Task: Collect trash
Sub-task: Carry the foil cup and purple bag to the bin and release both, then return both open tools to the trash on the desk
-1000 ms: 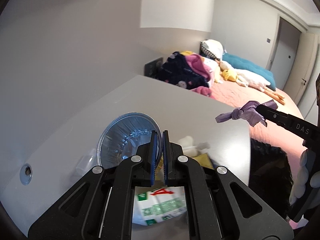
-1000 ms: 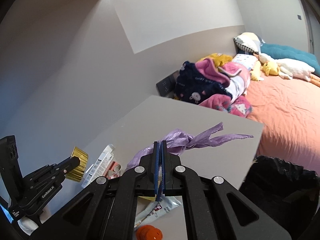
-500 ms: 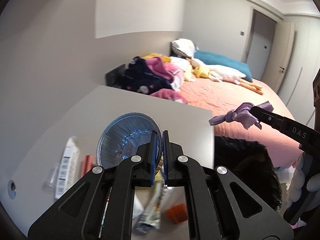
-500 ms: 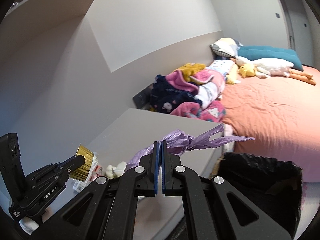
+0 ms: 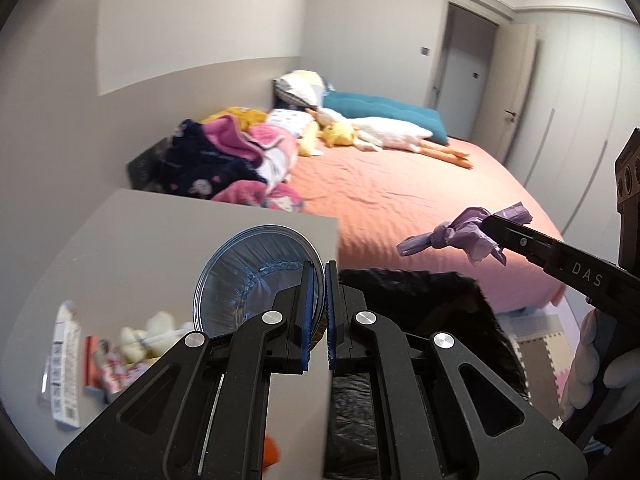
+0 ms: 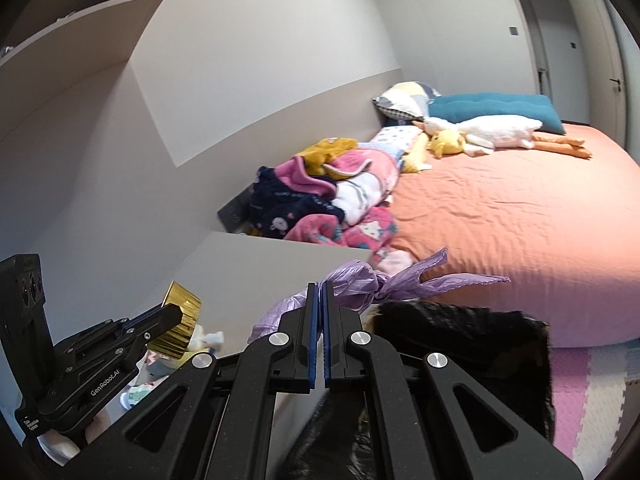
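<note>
Over the black trash bag (image 5: 424,320) by the desk's (image 5: 160,232) right edge, you've got both tongs loaded. Your left tongs (image 5: 318,312) are pinching a foil cup (image 5: 256,280), silver inside and gold outside. The right tongs (image 6: 320,320) are clamped on a knotted purple bag (image 6: 360,284), thin and crinkly. Neither is dropped yet. Plenty's still left on the desk: wrappers (image 5: 64,360), tissue wads (image 5: 152,332), something orange (image 5: 272,452) at the near edge.
</note>
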The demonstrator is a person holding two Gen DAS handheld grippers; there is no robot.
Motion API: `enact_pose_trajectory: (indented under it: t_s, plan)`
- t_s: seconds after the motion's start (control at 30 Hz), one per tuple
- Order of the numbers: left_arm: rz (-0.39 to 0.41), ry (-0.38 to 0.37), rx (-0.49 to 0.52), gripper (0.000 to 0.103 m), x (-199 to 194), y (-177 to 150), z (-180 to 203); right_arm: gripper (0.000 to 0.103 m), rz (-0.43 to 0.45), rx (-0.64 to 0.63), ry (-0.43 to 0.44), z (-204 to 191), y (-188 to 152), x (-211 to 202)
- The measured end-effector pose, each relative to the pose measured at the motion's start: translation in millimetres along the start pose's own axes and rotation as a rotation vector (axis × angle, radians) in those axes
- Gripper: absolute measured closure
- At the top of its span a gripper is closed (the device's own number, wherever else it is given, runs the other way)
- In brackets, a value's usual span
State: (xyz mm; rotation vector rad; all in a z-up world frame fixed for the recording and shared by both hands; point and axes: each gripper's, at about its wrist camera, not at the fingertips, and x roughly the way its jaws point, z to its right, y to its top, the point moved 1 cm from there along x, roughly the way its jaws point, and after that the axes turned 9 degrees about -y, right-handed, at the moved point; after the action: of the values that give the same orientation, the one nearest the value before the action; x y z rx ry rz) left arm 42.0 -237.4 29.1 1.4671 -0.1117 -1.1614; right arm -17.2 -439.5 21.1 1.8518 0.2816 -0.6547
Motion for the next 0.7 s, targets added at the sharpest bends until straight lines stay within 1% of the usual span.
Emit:
enact_pose_trajectory:
  t_s: [0.17,0.27,0.3,0.33,0.37,0.4,0.43,0.47,0.5,0.53,0.57,0.7]
  plan:
    - [-0.031,-0.068,0.035,0.099,20.8,3.9,21.7,0.100,-0.014,0.019,-0.027,20.1,-2.8,-6.5]
    - [-0.055,-0.118,0.042,0.099,31.2,3.5,32.7,0.100,-0.040,0.023,-0.029,29.1,-4.1,-7.3]
    - [-0.065,-0.140,0.040,0.099,34.3,3.1,35.8,0.100,-0.051,0.026,-0.032,32.3,-4.7,-7.4]
    - [-0.088,-0.183,0.032,0.098,39.6,2.3,38.5,0.100,-0.061,0.036,-0.032,36.1,-5.2,-7.6]
    - [-0.106,-0.212,0.022,0.098,43.5,2.5,40.7,0.095,-0.067,0.044,-0.031,39.3,-5.2,-7.6]
    - [-0.129,-0.229,0.011,0.095,48.3,1.8,41.8,0.089,-0.065,0.052,-0.034,41.8,-5.2,-8.8]
    - [-0.158,-0.235,0.002,0.076,54.0,0.7,42.5,0.069,-0.052,0.063,-0.054,45.7,-4.9,-11.7]
    - [-0.192,-0.234,-0.003,0.030,60.0,-1.0,44.6,0.047,-0.034,0.074,-0.073,49.4,-4.4,-15.5]
    - [-0.208,-0.220,-0.003,0.013,63.4,-2.7,47.6,0.043,-0.015,0.080,-0.078,52.3,-3.8,-19.2]
    - [-0.193,-0.213,0.002,0.010,62.1,-4.2,51.2,0.043,0.000,0.080,-0.082,54.9,-2.8,-23.2]
    - [-0.172,-0.229,0.025,0.010,59.9,-4.8,57.2,0.043,0.003,0.080,-0.086,56.7,-2.2,-24.4]
    - [-0.175,-0.256,0.046,0.010,62.5,-4.7,65.8,0.043,0.007,0.102,-0.088,65.7,-1.3,-26.6]
